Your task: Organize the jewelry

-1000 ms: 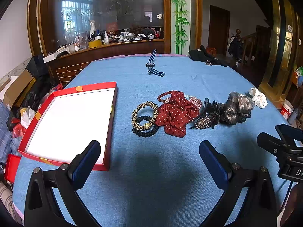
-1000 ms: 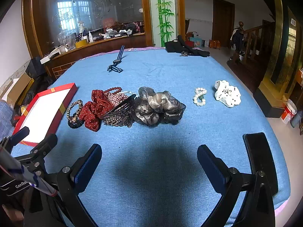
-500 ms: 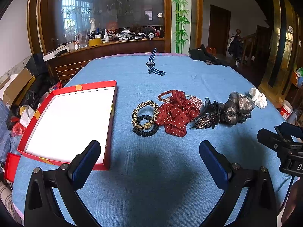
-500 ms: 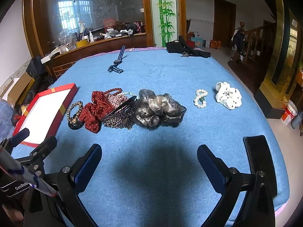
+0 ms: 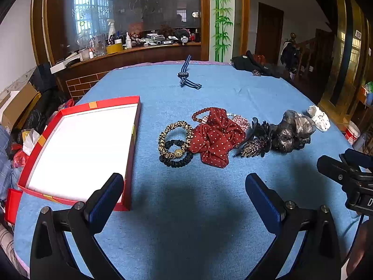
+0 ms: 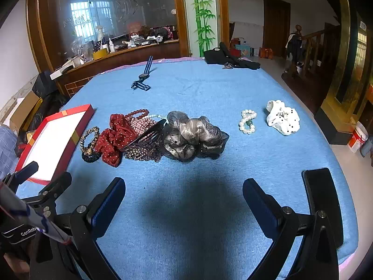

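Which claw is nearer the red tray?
Left. The left claw hovers open beside the red tray's near corner; the right claw, also open, sits farther right, facing the grey scrunchie.

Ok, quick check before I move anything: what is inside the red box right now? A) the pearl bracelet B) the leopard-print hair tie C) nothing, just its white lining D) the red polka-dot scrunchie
C: the red box shows only its bare white lining, while the pearl bracelet, red polka-dot scrunchie and leopard-print hair tie all lie on the blue cloth beside it.
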Action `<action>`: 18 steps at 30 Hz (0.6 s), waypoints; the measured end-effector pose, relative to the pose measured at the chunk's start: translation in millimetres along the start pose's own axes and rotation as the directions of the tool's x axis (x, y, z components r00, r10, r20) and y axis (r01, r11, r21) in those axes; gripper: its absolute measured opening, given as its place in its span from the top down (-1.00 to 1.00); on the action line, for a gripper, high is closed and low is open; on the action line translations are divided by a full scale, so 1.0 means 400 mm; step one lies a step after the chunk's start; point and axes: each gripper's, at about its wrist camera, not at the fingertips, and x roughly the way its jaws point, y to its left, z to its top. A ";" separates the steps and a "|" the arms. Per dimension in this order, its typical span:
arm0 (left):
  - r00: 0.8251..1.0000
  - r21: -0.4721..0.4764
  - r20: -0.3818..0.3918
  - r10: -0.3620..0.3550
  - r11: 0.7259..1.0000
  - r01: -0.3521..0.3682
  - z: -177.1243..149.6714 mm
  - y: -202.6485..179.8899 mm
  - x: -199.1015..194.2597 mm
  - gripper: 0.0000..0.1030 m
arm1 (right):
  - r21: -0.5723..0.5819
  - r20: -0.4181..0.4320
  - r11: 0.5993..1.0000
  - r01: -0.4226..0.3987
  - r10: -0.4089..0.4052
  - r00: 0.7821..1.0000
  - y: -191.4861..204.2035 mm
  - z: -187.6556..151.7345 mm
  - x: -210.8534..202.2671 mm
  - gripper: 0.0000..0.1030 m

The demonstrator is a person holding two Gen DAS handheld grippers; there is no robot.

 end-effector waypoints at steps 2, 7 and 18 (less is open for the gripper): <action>1.000 -0.001 0.000 0.001 1.000 -0.001 0.002 0.000 0.002 -1.00 | 0.000 -0.001 1.000 -0.003 0.003 1.000 0.001 -0.001 0.002 -0.98; 1.000 -0.006 -0.009 0.003 1.000 -0.003 0.006 0.005 0.013 -1.00 | 0.001 -0.005 1.000 -0.004 0.004 1.000 -0.005 0.002 0.009 -0.98; 0.999 -0.009 0.015 -0.043 0.999 0.043 0.025 0.112 0.002 -1.00 | 0.027 0.016 1.000 -0.001 0.001 1.000 -0.071 0.017 0.013 -0.94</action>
